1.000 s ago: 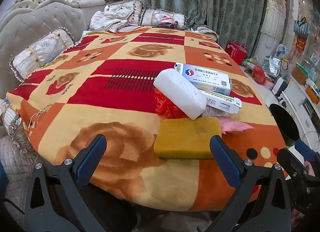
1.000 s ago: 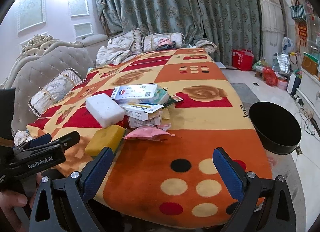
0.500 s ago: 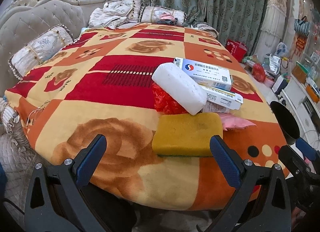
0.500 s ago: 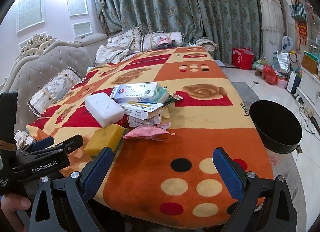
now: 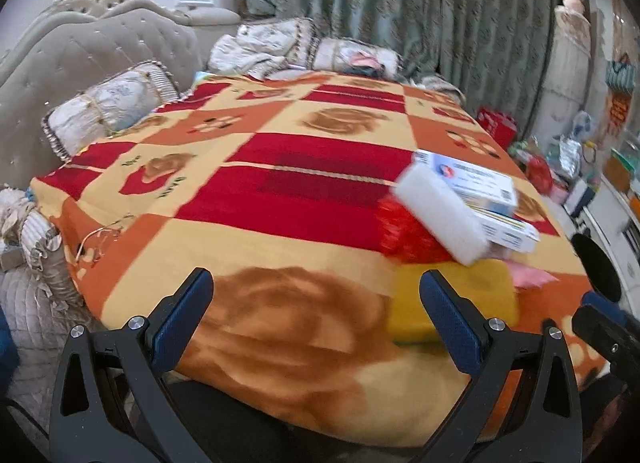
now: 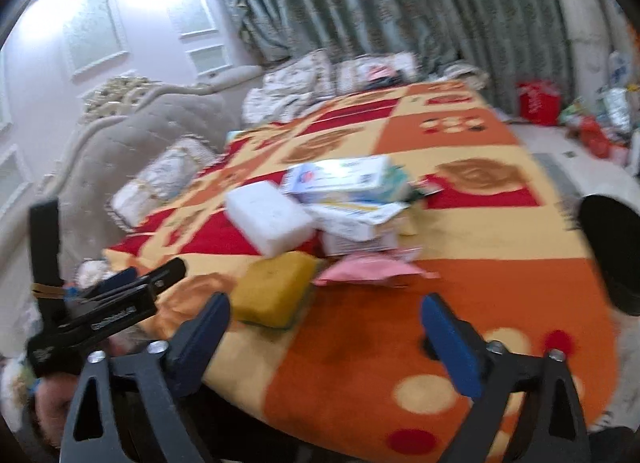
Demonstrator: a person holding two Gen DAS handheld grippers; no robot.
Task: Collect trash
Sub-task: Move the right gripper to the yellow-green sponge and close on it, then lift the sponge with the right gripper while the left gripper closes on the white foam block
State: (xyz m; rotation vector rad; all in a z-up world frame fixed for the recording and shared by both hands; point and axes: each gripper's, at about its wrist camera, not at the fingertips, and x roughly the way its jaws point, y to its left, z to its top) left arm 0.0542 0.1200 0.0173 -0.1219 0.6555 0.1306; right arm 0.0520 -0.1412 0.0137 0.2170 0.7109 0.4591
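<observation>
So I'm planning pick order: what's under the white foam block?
The white foam block leans on crumpled red plastic and a white carton; anything beneath those stays hidden.

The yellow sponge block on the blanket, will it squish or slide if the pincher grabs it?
The yellow rectangular sponge block looks soft and porous, so it will probably squash a little between the pads and feel light. It lies flat on the fuzzy patterned blanket, so it likely won't roll or slide far. The right gripper, jaws just closing with nothing between them, looks wide enough.

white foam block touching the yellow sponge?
Cannot tell. In both wrist views the white foam block overlaps the yellow sponge's far edge, but motion blur hides whether they meet.
</observation>
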